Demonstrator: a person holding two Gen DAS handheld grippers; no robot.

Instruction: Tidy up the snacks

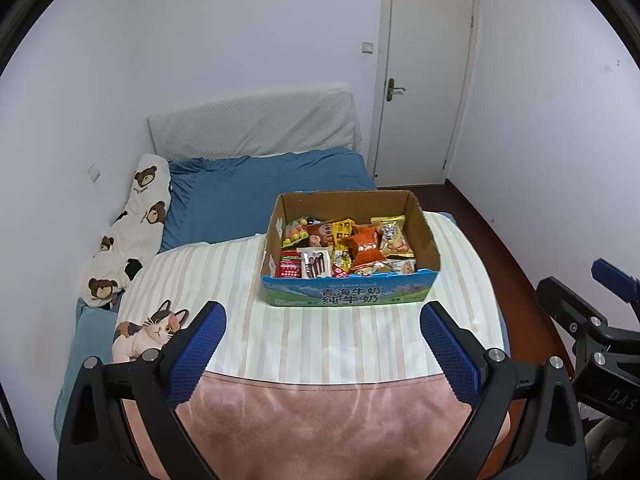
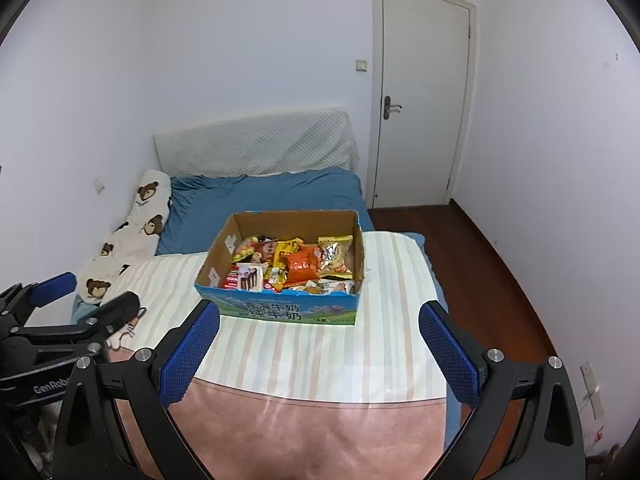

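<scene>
Open-topped brown cardboard box with blue printed front [image 1: 348, 294], filled with mixed snack packets [image 1: 362, 246], sits on the striped cream blanket [image 1: 320, 344] on the bed. Left gripper [image 1: 322, 344] and right gripper [image 2: 320, 344] both spread wide, empty, near the box.

The near wall of the cardboard box [image 1: 348, 294] hid the lower edges of the front snack packets [image 1: 316, 264], and their small print was too fine to read. The right gripper [image 1: 592, 320] was cut off by the left view's edge, so its jaws perhaps stood apart, though this was unclear there.
</scene>
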